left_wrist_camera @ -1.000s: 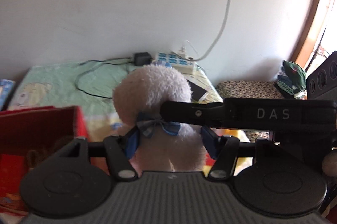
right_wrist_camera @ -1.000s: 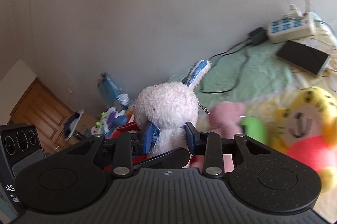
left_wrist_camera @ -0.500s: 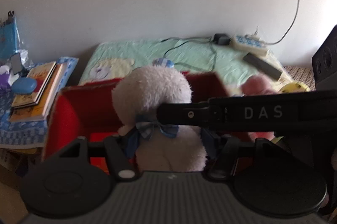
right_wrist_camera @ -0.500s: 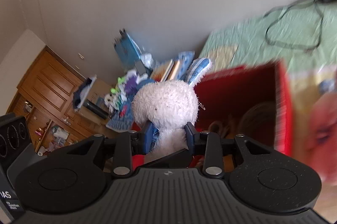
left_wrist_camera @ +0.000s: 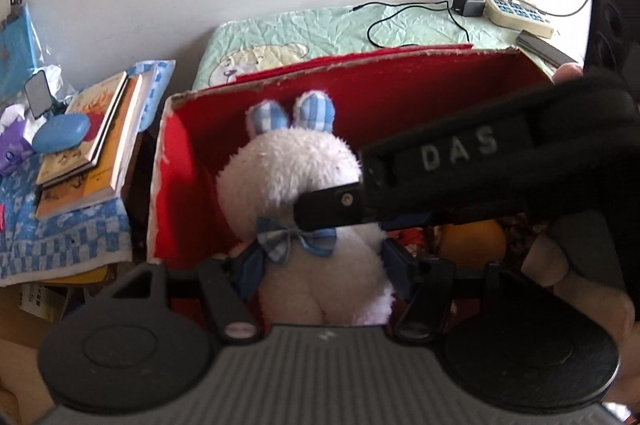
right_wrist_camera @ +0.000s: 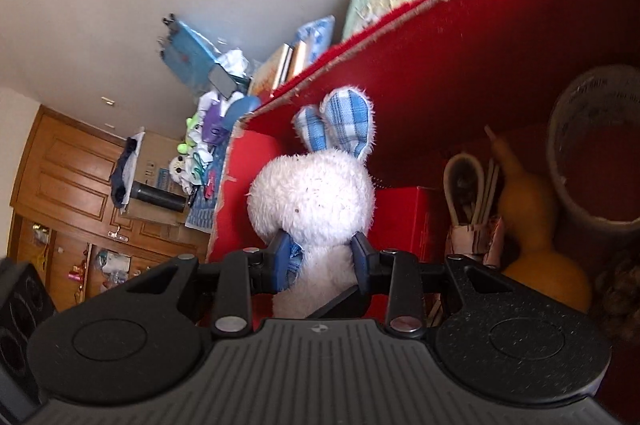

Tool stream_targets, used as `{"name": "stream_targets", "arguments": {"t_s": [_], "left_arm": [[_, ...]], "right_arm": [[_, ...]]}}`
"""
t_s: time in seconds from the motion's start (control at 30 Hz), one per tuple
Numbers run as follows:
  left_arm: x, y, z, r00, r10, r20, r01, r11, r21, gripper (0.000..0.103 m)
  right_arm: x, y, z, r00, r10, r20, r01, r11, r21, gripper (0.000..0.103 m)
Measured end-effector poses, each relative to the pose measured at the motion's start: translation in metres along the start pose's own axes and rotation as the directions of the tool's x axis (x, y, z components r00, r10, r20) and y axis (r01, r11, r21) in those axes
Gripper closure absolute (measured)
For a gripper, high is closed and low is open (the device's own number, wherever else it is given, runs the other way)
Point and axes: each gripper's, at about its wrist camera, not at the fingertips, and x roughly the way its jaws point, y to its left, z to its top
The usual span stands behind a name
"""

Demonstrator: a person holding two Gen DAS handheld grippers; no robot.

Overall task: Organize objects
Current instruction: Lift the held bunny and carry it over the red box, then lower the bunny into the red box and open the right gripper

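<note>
While both grippers are clamping the white bunny (left_wrist_camera: 304,185), it is hanging inside the mouth of the red box (left_wrist_camera: 400,93), near the box's left end wall. The left gripper (left_wrist_camera: 320,265) is pinching the bunny's body just under the blue bow (left_wrist_camera: 296,241), with pads pressed into the plush on both sides. The right gripper (right_wrist_camera: 320,259) is squeezing the neck from behind, with the head and checked ears (right_wrist_camera: 336,125) sticking up past its blue pads (right_wrist_camera: 285,257). In the left view the right gripper's black arm (left_wrist_camera: 460,169) is crossing in front of the bunny.

Step in hand, as I judge it: lowering the bunny into the box, placement stage. Whether its base is touching the box floor is hidden by the grippers.

Box contents to the right of the bunny: an orange gourd (right_wrist_camera: 532,233), a small cup of sticks and a spoon (right_wrist_camera: 472,209), and a large round tub (right_wrist_camera: 592,153) farther right. A smaller red carton (right_wrist_camera: 412,221) is sitting just behind the bunny.

Next move is calling for a descent into the free corner by the left wall, clear of the gourd and cup, then opening both sets of fingers and withdrawing upward. Soft plush may be snagging on the pads at release, so opening wide seems advisable.

Outside the box, to its left, a stack of books (left_wrist_camera: 92,145) is lying on a blue cloth.
</note>
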Motion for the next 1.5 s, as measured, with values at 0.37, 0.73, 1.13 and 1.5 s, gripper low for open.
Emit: {"name": "stream_targets", "arguments": {"t_s": [0.37,0.73,1.13,1.5], "left_arm": [[0.0,-0.003,-0.008,0.997,0.077,-0.022,-0.075,0.995,0.058,0.036],[-0.019,-0.01,-0.007,0.99,0.143,0.005,-0.143,0.987,0.072,0.025],[-0.018,-0.007,-0.001,0.983,0.181,-0.018,-0.18,0.983,0.02,0.026],[-0.027,-0.009,0.004,0.984,0.173,-0.04,-0.173,0.985,-0.015,0.024]], "right_arm": [[0.019,-0.004,0.003,0.994,-0.025,-0.105,0.03,0.999,0.042,0.064],[0.015,-0.001,-0.002,0.994,-0.07,-0.082,0.067,0.997,-0.046,0.059],[-0.004,0.011,-0.007,0.993,-0.118,0.022,0.119,0.993,-0.026,0.059],[-0.036,0.015,-0.02,0.978,-0.164,0.126,0.17,0.985,-0.038,0.059]]}}
